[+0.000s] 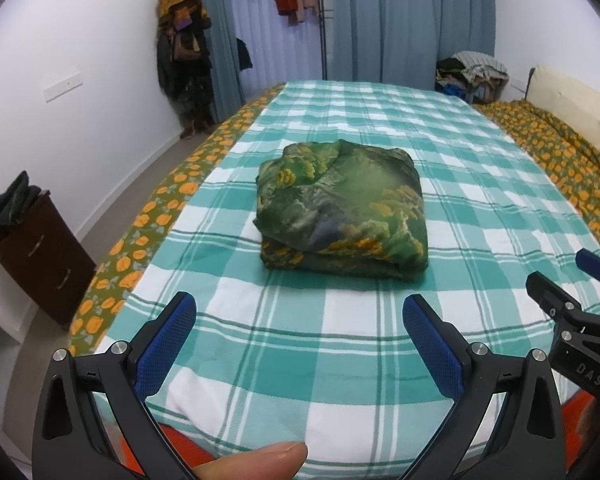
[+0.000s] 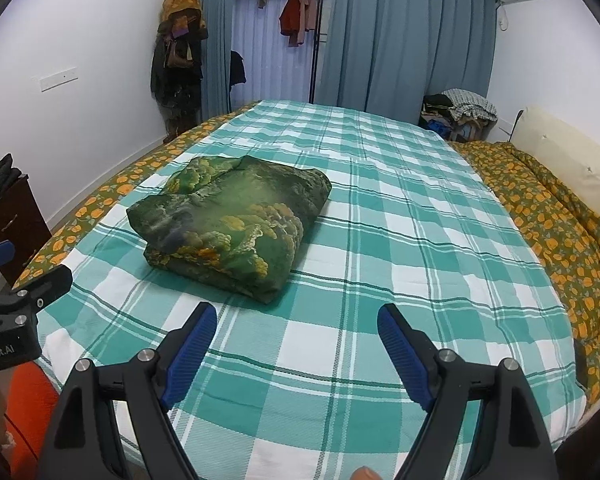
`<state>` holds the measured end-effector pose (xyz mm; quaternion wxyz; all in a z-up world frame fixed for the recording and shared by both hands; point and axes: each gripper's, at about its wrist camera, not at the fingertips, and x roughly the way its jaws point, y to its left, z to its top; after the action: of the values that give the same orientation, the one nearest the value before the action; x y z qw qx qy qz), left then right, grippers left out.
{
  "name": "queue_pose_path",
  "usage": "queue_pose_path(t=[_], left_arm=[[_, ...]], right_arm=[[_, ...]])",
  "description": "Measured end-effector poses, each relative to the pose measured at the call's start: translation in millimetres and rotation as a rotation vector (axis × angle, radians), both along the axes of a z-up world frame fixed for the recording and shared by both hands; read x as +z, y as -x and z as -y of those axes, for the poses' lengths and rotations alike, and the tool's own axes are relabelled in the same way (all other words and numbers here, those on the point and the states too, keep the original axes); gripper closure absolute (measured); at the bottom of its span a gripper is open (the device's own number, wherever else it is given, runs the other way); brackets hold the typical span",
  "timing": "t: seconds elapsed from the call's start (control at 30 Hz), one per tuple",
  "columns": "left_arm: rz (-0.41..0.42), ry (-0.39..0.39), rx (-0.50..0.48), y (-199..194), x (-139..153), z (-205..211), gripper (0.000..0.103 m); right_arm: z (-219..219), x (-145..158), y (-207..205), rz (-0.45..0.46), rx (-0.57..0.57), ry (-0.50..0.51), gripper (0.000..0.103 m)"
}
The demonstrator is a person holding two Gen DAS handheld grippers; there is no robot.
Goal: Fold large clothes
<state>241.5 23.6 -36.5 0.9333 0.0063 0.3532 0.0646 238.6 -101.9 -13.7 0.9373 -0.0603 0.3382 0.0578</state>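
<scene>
A green garment with yellow floral print (image 1: pixel 342 210) (image 2: pixel 230 222) lies folded into a thick square bundle on the teal-and-white checked bed cover (image 1: pixel 340 340) (image 2: pixel 400 240). My left gripper (image 1: pixel 299 310) hovers open just in front of the bundle, nothing between its blue pads. My right gripper (image 2: pixel 296 320) is open too, in front and to the right of the bundle. Each gripper shows at the edge of the other's view: the right one (image 1: pixel 560 276) and the left one (image 2: pixel 24 264). A thumb tip (image 1: pixel 256 460) rests by the left handle.
An orange-flowered quilt (image 2: pixel 548 232) lies bunched along the bed's right side beside a cream headboard (image 2: pixel 572 160). A dark drawer cabinet (image 1: pixel 40 256) stands left of the bed. Clothes hang on a corner rack (image 1: pixel 184 60); a clothes pile (image 2: pixel 460 112) sits by the blue curtains (image 2: pixel 400 40).
</scene>
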Motion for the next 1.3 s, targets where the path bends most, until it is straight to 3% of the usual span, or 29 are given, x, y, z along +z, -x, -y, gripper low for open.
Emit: queue_pose_path(t=[0.5,1.3], left_arm=[[-0.039,0.015,0.021,-0.1,1.8,-5.1,0.0],[-0.021,-0.001,0.0,0.1,4.1,-0.6,0.001]], right_arm=[[-10.7,11.0,2.9,0.008,0.019,0.015,0.019],[-14.7,15.5,4.3,-0.004,0.026,0.021,0.019]])
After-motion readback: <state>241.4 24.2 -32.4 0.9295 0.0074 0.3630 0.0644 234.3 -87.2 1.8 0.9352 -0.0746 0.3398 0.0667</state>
